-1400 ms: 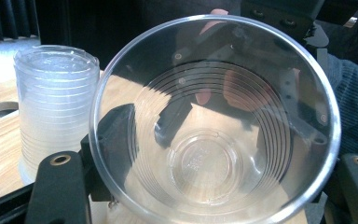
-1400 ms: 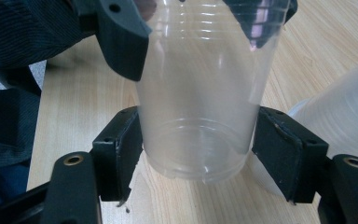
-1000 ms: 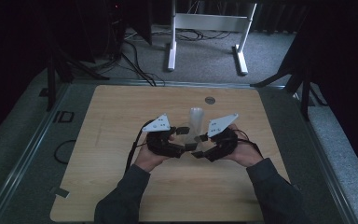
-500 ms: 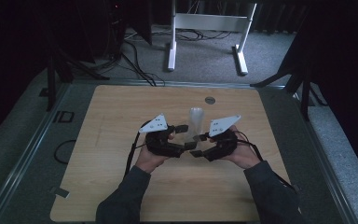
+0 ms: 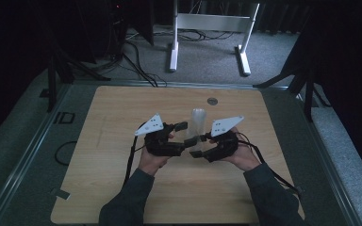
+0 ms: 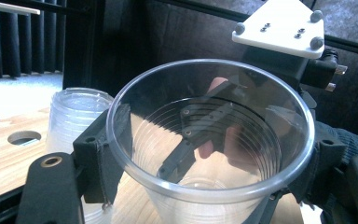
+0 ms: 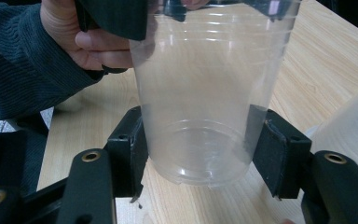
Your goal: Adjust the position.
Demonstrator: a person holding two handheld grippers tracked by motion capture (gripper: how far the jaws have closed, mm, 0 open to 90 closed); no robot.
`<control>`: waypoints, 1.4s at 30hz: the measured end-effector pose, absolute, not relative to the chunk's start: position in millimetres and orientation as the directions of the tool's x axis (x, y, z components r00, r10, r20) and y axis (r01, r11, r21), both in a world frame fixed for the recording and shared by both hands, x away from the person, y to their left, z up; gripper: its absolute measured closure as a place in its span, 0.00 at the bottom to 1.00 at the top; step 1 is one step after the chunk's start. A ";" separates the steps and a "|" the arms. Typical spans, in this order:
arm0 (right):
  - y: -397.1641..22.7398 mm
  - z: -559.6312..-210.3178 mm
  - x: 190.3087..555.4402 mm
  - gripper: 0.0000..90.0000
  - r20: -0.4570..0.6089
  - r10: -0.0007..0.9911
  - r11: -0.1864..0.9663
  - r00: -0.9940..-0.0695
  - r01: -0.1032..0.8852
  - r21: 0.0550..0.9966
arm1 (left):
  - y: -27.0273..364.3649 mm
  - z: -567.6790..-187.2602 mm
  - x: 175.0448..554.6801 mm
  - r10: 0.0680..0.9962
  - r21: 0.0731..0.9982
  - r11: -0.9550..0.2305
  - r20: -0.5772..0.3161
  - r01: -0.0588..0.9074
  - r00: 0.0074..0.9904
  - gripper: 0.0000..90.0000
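The clear plastic cup [image 7: 205, 102] stands between both grippers, near the middle of the table [image 5: 122, 188] and a little toward its far edge. Just behind it, toward the far edge, stands a stack of the same cups [image 5: 197, 121], so I judge that the step in hand is pulling 1 cup free from that stack.

The right gripper [image 7: 200, 154] holds the cup low, near its base, with 1 pad pressed on each side of the wall. The left gripper [image 6: 209, 158] has its 2 jaws around the rim, which fills the space between them. Its jaws have just been opening a little, and the pads seem to rest on the rim, but I cannot tell whether they press on it.

The next move, I think, calls for a firm hold by 1 gripper alone, while the other lets go, because the thin wall bends easily. A small round hole [image 5: 212, 100] lies near the far edge of the table.
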State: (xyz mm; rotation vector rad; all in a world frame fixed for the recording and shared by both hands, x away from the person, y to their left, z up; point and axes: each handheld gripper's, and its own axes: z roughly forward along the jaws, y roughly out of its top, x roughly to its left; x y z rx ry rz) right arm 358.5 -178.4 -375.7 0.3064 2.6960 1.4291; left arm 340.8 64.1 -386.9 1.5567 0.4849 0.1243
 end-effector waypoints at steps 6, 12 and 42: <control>-176.9 -377.7 358.6 0.45 0.038 0.207 0.542 -0.978 0.146 0.827 | 62.4 -387.1 340.7 0.371 0.973 0.035 -0.224 0.228 0.901 0.29; -174.8 -379.7 358.5 0.45 0.045 0.206 0.537 -0.978 0.151 0.830 | 61.8 -386.7 340.5 0.379 0.974 0.036 -0.220 0.222 0.899 0.30; -182.7 -372.2 356.1 0.26 -0.013 0.300 0.554 -0.954 0.163 0.816 | 94.4 -384.9 342.3 0.572 0.981 0.017 -0.170 0.196 0.802 0.31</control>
